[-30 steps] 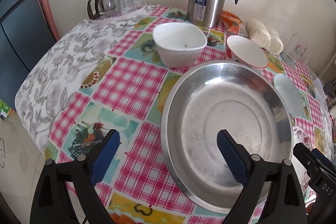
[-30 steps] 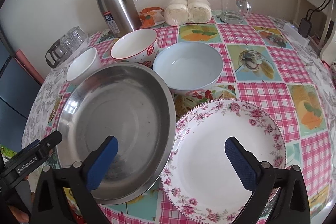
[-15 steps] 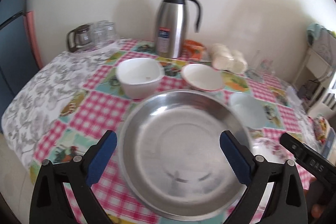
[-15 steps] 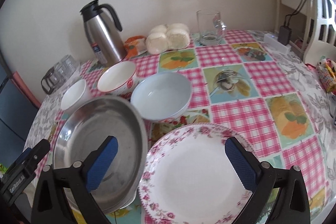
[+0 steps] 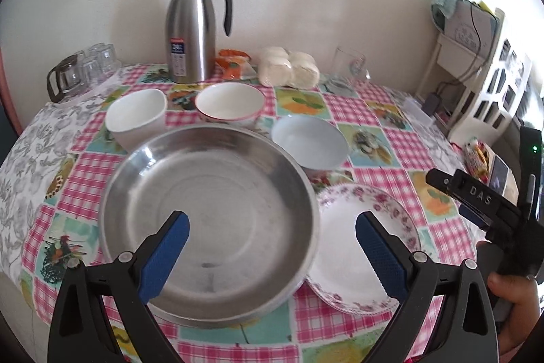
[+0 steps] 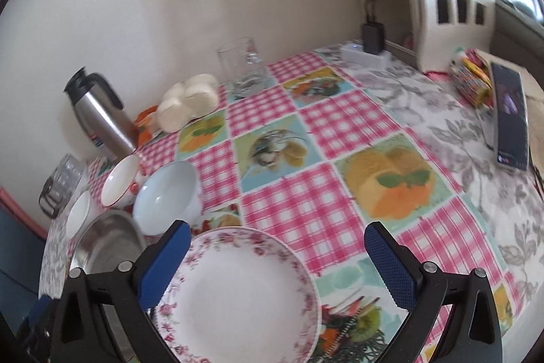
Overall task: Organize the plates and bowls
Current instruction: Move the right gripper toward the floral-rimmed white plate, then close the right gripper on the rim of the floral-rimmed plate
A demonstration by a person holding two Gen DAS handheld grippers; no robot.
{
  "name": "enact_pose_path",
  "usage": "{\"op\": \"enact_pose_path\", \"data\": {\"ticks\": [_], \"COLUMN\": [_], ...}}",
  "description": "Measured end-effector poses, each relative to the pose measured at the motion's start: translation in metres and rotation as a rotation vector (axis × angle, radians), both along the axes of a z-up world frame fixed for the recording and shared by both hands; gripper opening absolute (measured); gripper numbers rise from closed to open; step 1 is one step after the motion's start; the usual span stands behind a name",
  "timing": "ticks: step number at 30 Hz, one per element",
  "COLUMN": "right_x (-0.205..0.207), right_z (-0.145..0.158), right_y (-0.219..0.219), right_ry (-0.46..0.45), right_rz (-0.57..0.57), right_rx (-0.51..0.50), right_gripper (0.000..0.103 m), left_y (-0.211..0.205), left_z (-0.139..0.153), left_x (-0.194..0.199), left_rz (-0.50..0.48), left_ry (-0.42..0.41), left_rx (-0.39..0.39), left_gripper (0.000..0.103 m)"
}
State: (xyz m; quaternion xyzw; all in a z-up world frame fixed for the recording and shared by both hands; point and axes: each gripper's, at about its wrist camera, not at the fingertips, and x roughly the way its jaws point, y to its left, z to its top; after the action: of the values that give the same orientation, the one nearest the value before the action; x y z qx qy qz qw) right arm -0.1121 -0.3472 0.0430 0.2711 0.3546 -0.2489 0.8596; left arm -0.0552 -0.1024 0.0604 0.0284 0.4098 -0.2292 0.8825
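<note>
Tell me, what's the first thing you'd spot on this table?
The big shiny steel pan fills the near side of the table, with a flowery plate tucked against its right edge. Behind them sit three bowls, and a tall steel jug stands by the wall.

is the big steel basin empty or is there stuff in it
Empty. In the left wrist view the steel basin shows its bare metal bottom with only faint smudges, no food, water or dishes inside.

A: I log the tabletop [image 5: 384, 138], checked cloth: steel basin [image 5: 210, 220], floral plate [image 5: 360, 261] touching it.

B: I add three bowls [image 5: 309, 142], flask [image 5: 190, 33], glass mug [image 6: 243, 67], buns [image 5: 289, 70] behind.
</note>
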Motion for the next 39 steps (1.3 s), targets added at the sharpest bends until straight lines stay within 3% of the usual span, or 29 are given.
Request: {"op": "enact_pose_path", "data": {"ticks": [6, 11, 15, 20, 24, 31, 36, 39], "right_x": [-0.019, -0.024, -0.023, -0.021, -0.018, -0.009, -0.003, 0.0], "right_z": [-0.02, -0.033, -0.04, -0.051, -0.056, -0.063, -0.069, -0.072], "right_y": [-0.023, -0.028, -0.03, -0.034, -0.034, -0.027, -0.021, -0.017], "right_ry": [-0.006, 0.022, 0.02, 0.05, 0.053, 0.077, 0.102, 0.108], "right_rz": [-0.081, -0.102, -0.092, -0.086, -0.061, -0.003, 0.04, 0.065], "right_rx": [0.137, 0.187, 0.231, 0.238, 0.25, 0.248, 0.246, 0.248], "right_gripper": [0.103, 0.102, 0.098, 0.091, 0.083, 0.069, 0.049, 0.043], "left_y": [-0.022, -0.038, -0.043, -0.036, -0.037, -0.043, -0.042, -0.041], "left_z": [-0.01, -0.019, -0.032, -0.051, -0.061, -0.074, -0.084, -0.088], "left_x": [-0.016, -0.03, -0.029, -0.022, -0.022, -0.022, -0.018, -0.015], "left_rz": [-0.08, -0.139, -0.142, -0.097, -0.074, -0.029, 0.005, 0.029], "left_ry": [0.082, 0.151, 0.227, 0.372, 0.431, 0.454, 0.475, 0.477], "left_rx": [0.0, 0.017, 0.022, -0.039, -0.055, -0.038, -0.032, -0.028], "left_gripper": [0.098, 0.097, 0.082, 0.075, 0.07, 0.057, 0.046, 0.043]}}
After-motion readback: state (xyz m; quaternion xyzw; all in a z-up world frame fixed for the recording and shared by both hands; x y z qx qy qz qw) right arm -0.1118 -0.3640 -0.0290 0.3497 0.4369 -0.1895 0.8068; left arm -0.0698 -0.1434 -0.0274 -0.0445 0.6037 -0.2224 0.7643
